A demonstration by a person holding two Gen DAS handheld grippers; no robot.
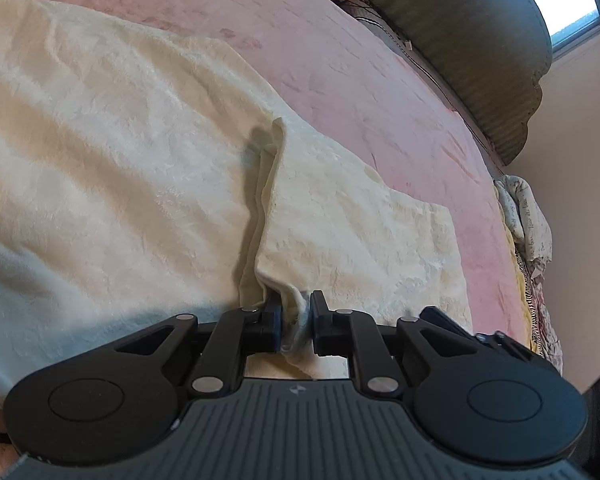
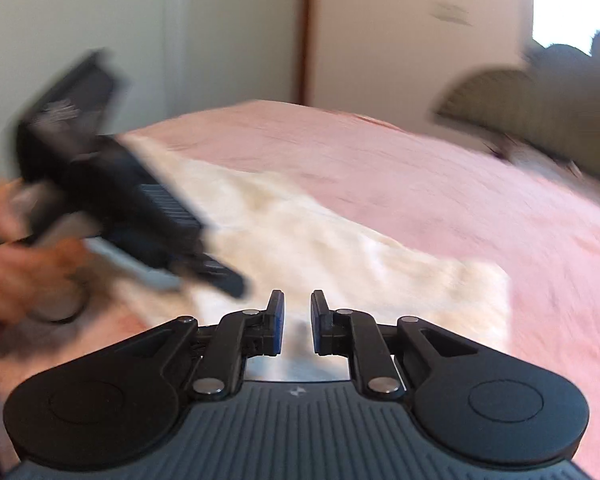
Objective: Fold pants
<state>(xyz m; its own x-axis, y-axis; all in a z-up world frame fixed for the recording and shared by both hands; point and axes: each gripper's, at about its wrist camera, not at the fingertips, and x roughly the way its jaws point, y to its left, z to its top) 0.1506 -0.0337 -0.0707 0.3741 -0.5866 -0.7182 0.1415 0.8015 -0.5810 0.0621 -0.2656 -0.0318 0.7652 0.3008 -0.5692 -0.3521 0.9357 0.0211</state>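
Note:
Cream fleece pants [image 1: 120,152] lie spread on a pink bedspread [image 1: 360,80]. My left gripper [image 1: 296,320] is shut on a bunched fold of the pants at their near edge, and a raised ridge of cloth runs away from the jaws. In the blurred right wrist view, the pants [image 2: 320,240] lie ahead on the bedspread [image 2: 460,192]. My right gripper [image 2: 297,320] hovers above the cloth with a narrow gap between its pads and nothing in it. The left gripper's body [image 2: 112,200] and the hand holding it show at the left of that view.
A brown upholstered headboard [image 1: 480,40] runs along the far side of the bed, with a window [image 1: 572,4] beyond. Crumpled bedding [image 1: 528,232] hangs at the bed's right edge. A cream wardrobe [image 2: 140,32] stands behind the bed.

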